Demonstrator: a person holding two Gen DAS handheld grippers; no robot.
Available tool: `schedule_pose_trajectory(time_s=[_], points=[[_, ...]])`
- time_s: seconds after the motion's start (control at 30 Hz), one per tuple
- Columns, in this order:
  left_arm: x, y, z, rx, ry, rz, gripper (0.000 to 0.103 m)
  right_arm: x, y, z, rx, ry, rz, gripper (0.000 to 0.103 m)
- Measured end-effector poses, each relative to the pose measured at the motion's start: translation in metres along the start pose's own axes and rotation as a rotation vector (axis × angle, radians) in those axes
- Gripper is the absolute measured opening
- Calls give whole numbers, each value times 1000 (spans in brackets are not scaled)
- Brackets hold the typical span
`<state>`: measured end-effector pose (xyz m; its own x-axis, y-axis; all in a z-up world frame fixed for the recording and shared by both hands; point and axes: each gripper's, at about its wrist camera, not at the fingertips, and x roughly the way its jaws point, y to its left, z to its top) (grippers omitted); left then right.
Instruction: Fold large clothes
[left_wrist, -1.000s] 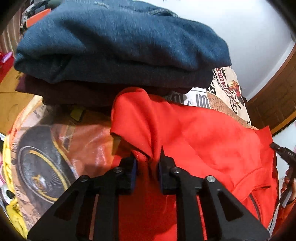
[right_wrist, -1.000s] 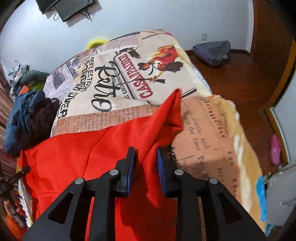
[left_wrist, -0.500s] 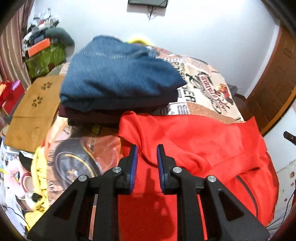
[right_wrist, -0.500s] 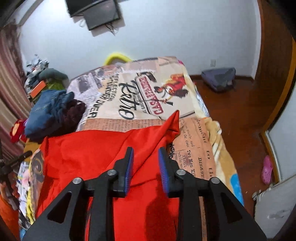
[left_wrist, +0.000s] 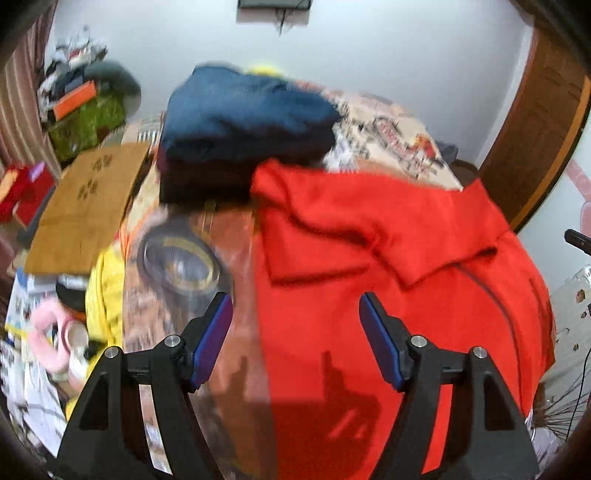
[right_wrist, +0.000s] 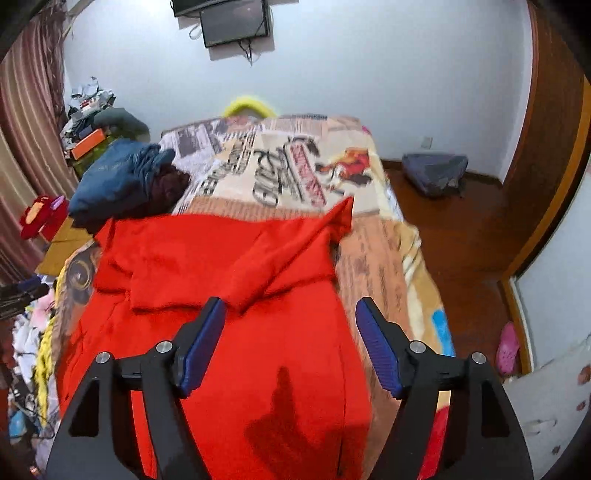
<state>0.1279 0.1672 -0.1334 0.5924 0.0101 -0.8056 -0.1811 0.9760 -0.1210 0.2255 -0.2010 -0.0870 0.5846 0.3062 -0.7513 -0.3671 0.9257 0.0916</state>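
A large red garment (left_wrist: 369, 295) (right_wrist: 229, 295) lies spread on the bed, its far part folded back toward me in a loose flap. My left gripper (left_wrist: 295, 317) hovers above the garment's left edge, jaws opening, nothing between them. My right gripper (right_wrist: 291, 321) hangs over the garment's right half, jaws also opening and holding nothing. The tip of the right gripper (left_wrist: 576, 240) shows at the right edge of the left wrist view.
A folded stack, a blue garment (left_wrist: 243, 114) (right_wrist: 118, 177) on a dark maroon one (left_wrist: 199, 181), sits at the bed's far left. The printed bedspread (right_wrist: 288, 170) lies bare beyond the red garment. A brown board (left_wrist: 85, 206) and clutter flank the left; the wooden floor (right_wrist: 461, 236) holds a grey bag (right_wrist: 434, 177).
Both grippers let go of the red garment's far corners, opened wide, and pulled back and up toward me. The released cloth now lies folded over on the garment.
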Motion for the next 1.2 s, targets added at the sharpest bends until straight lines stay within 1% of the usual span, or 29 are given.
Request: schedule_pose_trajectory(time_s=[0.1,0.13,0.23,0.37,0.4,0.43,0.47,0.53,0.57,0.67,0.7,0.73,0.77,0.8,0.83,0.87,0.9,0.93,0.97,1.0,1.07,1.2], points=[[13,14,-23,-42,84,-12,70,3,-6,-16,21,37,1,70],[19,19,-34,-51,126,-32,70,6,-9,-23,30,54,1,70],[34,29,-59,-89,204,-103,70,17,-18,-44,82,101,8,70],[50,31,-87,-141,287,-160,70,40,-27,-72,139,208,10,70],[54,31,-95,-170,298,-178,71,44,-29,-78,151,218,6,70],[55,32,-99,-195,292,-186,71,47,-31,-83,168,214,6,71],[56,36,-103,-243,287,-208,71,46,-34,-88,198,194,23,75],[59,44,-109,-337,282,-265,71,47,-42,-93,253,179,59,76],[58,44,-110,-354,278,-281,71,47,-45,-94,272,178,76,76],[52,33,-112,-337,258,-331,71,44,-45,-94,273,175,86,76],[49,28,-112,-325,252,-363,71,44,-43,-93,259,176,82,76],[46,23,-111,-312,249,-397,71,44,-41,-93,246,174,79,73],[45,19,-109,-302,248,-414,71,44,-39,-93,241,171,81,69],[44,15,-107,-289,243,-414,70,43,-38,-92,233,169,88,64],[43,9,-105,-271,237,-405,67,42,-36,-93,228,164,99,51],[42,6,-103,-265,230,-403,58,40,-35,-94,226,156,115,32],[41,3,-100,-264,222,-409,46,41,-34,-94,228,158,137,21],[42,3,-96,-268,219,-413,37,41,-34,-93,230,162,161,11],[42,2,-92,-275,218,-419,18,42,-32,-92,232,161,184,11],[43,1,-88,-279,219,-424,7,40,-27,-90,212,150,166,10],[40,-2,-81,-275,203,-428,6,38,-17,-86,161,137,150,10],[26,-11,-56,-227,129,-406,5,30,-9,-68,138,102,198,9]])
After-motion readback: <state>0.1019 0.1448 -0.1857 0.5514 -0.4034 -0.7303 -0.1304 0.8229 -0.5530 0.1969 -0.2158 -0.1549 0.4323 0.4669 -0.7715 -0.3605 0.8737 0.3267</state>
